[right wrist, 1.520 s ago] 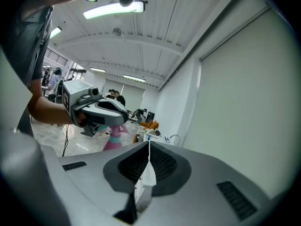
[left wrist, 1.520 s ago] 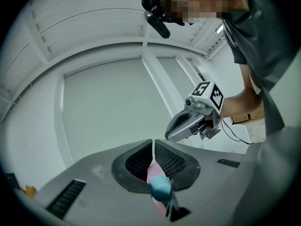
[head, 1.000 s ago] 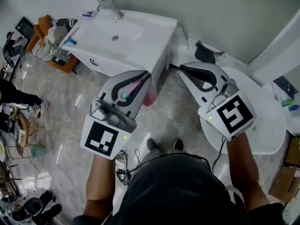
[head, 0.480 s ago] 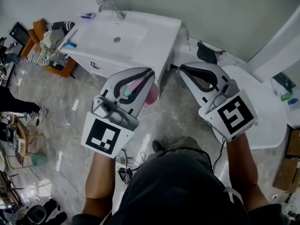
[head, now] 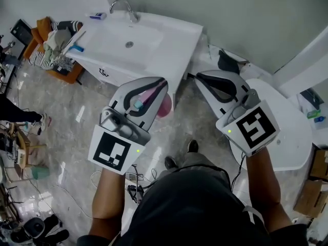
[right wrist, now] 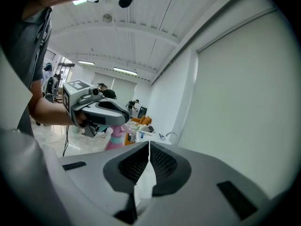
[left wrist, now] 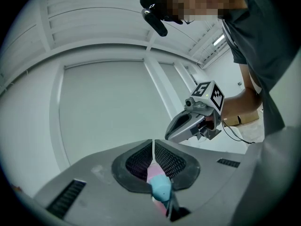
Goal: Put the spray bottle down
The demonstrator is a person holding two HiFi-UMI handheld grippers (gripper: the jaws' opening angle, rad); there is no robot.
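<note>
For setting down, the pink teal-capped plastic spray bottle [head: 163,106] was clamped in the left gripper [left wrist: 153,147], the right gripper [right wrist: 149,147] closed empty.

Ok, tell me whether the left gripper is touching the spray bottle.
Touching. The left gripper view shows the left gripper shut on the pink spray bottle, no gap between them.
</note>
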